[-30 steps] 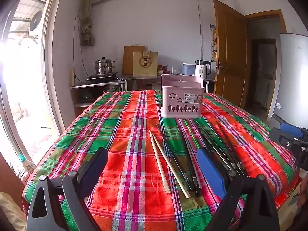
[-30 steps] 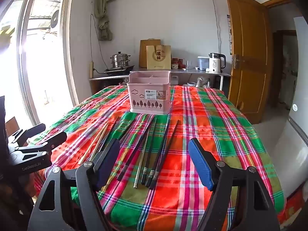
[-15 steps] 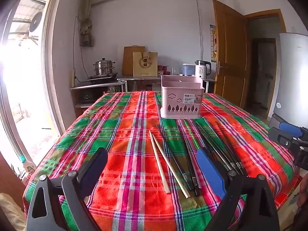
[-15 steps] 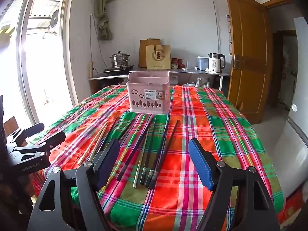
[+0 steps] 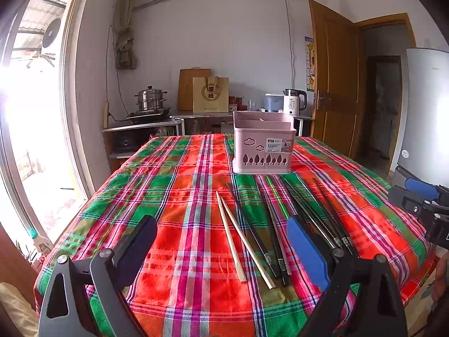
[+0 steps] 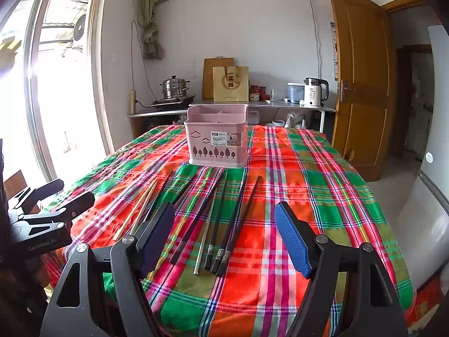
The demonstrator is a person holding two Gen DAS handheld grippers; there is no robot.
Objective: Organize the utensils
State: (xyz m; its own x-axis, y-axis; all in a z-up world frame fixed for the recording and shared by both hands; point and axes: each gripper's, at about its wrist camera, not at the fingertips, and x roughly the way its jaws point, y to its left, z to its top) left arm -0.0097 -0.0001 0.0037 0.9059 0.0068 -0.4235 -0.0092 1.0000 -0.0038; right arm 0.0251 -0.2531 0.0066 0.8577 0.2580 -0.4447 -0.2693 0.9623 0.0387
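A pink utensil basket (image 5: 263, 146) (image 6: 218, 137) stands upright on the plaid tablecloth (image 5: 179, 196) (image 6: 294, 185). In front of it lie a pair of pale wooden chopsticks (image 5: 238, 238) (image 6: 140, 207) and several black chopsticks (image 5: 269, 238) (image 6: 224, 219), side by side. My left gripper (image 5: 221, 250) hovers open over the near edge, just before the wooden pair. My right gripper (image 6: 224, 238) is open above the black chopsticks' near ends. Neither holds anything. Each gripper shows at the other view's edge: the right gripper (image 5: 421, 205), the left gripper (image 6: 47, 213).
A counter (image 6: 233, 105) behind the table carries a steel steamer pot (image 5: 150, 101), a paper bag (image 5: 210, 94) and a kettle (image 6: 315, 92). A large window (image 5: 31, 112) is at left, a wooden door (image 6: 362, 84) and a fridge (image 5: 426, 112) at right.
The right gripper has eased slightly nearer the table. The left view is almost unchanged. Both grippers stay open and empty.
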